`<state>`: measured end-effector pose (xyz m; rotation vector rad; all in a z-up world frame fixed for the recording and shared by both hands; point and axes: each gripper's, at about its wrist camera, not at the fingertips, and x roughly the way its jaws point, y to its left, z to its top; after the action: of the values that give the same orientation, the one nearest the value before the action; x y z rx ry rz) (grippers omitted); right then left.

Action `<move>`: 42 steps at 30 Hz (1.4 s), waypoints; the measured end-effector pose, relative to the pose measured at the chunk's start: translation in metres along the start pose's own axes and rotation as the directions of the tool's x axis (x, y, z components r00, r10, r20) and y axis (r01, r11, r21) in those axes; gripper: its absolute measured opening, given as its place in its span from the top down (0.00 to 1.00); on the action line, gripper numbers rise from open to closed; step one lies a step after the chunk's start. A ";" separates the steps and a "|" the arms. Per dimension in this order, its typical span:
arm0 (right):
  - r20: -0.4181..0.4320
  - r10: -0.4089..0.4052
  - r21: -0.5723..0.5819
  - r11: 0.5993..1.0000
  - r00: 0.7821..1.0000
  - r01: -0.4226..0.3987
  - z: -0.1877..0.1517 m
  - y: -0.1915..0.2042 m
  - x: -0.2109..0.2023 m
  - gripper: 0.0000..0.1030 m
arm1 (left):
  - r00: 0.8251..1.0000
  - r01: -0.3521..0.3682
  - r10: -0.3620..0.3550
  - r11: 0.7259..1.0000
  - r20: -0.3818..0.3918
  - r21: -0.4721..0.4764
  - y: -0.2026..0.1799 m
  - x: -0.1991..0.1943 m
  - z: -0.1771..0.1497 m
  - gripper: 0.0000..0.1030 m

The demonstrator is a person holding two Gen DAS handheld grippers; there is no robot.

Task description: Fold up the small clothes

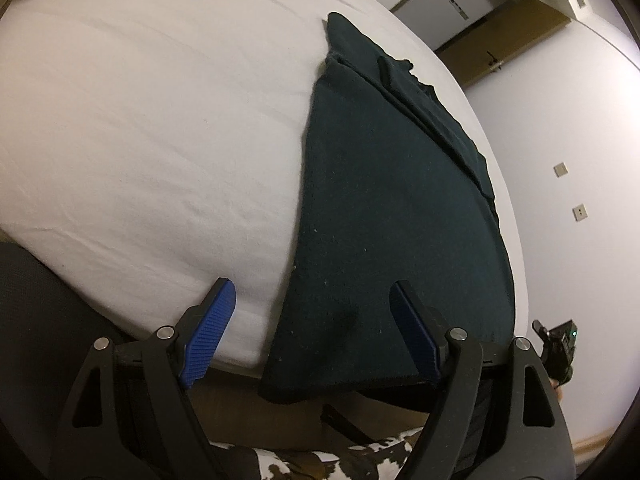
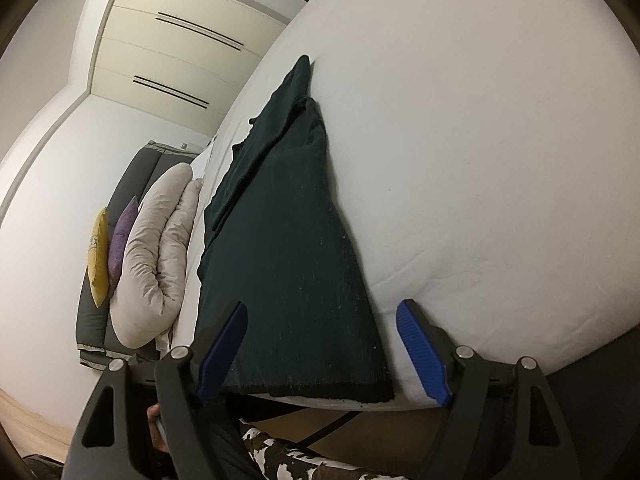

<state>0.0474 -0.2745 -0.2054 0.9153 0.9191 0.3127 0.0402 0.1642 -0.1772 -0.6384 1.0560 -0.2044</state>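
While the dark garment [image 1: 384, 208] lies flat along the bed [image 1: 140, 128] edge — its hem seemingly overhanging the near side — both the left gripper [image 1: 312, 292] and right gripper [image 2: 322, 312] hover before it, jaws spread wide, grasping nothing.

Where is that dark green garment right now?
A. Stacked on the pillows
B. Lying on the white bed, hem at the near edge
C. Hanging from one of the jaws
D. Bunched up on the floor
B: the dark green garment lies spread on the white bed, its hem at the near edge, and both sets of jaws are open and empty.
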 end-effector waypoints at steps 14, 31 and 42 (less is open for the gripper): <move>-0.073 -0.025 -0.005 1.000 0.997 0.024 -0.004 -0.003 -0.005 0.38 | 0.993 0.018 -0.009 0.997 -0.122 0.073 -0.014 0.011 -0.027 0.25; -0.117 -0.016 -0.004 1.000 0.993 0.016 -0.015 -0.006 -0.004 0.38 | 0.991 0.103 -0.112 0.988 -0.072 -0.117 0.030 0.002 -0.016 0.40; -0.129 0.009 -0.003 1.000 0.992 -0.010 -0.015 -0.008 -0.005 0.38 | 0.988 0.114 -0.122 0.989 -0.089 -0.091 0.028 0.007 -0.020 0.41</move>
<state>0.0319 -0.2739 -0.2128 0.9044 1.0333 0.3852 0.0229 0.1761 -0.2054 -0.7760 1.1233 -0.2963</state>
